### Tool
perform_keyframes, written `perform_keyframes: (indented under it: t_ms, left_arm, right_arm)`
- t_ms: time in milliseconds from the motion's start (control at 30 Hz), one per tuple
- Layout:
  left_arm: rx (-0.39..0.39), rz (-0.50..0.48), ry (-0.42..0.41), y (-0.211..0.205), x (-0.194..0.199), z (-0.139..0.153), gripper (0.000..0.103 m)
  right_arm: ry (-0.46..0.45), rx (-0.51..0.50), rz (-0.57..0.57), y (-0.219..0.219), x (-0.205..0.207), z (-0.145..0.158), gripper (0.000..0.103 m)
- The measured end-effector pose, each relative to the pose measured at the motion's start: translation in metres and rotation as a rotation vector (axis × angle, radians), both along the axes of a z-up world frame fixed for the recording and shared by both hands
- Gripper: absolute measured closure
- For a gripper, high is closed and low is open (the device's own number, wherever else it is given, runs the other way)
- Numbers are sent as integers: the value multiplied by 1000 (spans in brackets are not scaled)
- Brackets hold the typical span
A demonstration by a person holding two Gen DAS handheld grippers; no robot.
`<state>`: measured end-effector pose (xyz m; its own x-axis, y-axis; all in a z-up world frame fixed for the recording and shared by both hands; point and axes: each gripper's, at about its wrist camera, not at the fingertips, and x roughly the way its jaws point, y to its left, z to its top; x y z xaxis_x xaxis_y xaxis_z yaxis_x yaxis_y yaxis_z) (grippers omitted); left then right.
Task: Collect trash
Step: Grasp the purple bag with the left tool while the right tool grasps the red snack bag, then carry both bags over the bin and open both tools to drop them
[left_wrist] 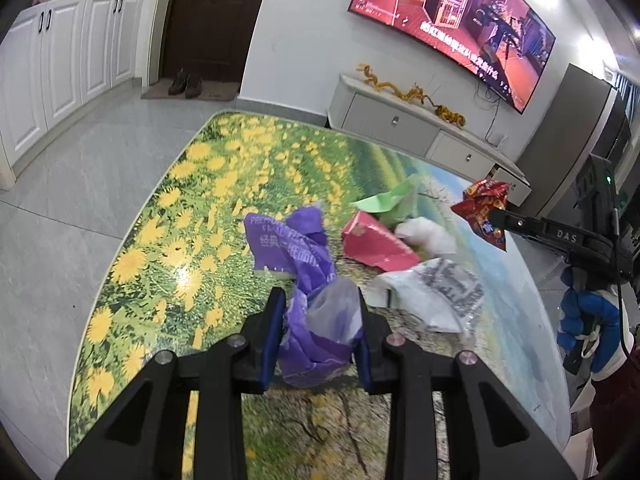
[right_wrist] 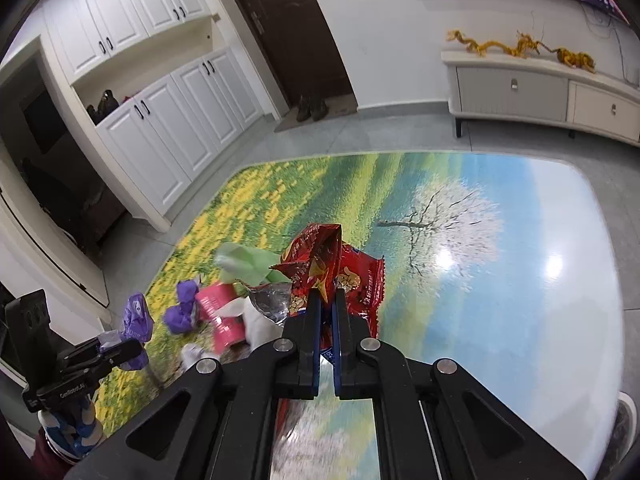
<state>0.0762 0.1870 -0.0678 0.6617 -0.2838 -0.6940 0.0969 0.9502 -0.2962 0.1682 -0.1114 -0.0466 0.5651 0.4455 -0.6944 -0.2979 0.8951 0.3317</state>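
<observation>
My left gripper is shut on a crumpled purple plastic wrapper and holds it over the printed table. It also shows in the right wrist view, with the purple wrapper in it. My right gripper is shut on a red snack wrapper, lifted above the table; it also shows in the left wrist view with the red wrapper. On the table lie a pink carton, a green paper, a white tissue and a white printed bag.
The table has a glossy flower and tree print. A white TV cabinet with yellow ornaments stands behind it under a wall TV. White cupboards and a dark door are at the left, across grey floor.
</observation>
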Motion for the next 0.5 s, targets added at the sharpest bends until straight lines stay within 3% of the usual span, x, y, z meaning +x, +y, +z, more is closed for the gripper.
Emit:
perform_keyframes:
  t_ms: [500]
  left_arm:
    - [-13,-88,-149,-49,-53,66,74]
  right_arm:
    - [-138,10,-80,-49,-102,60,99]
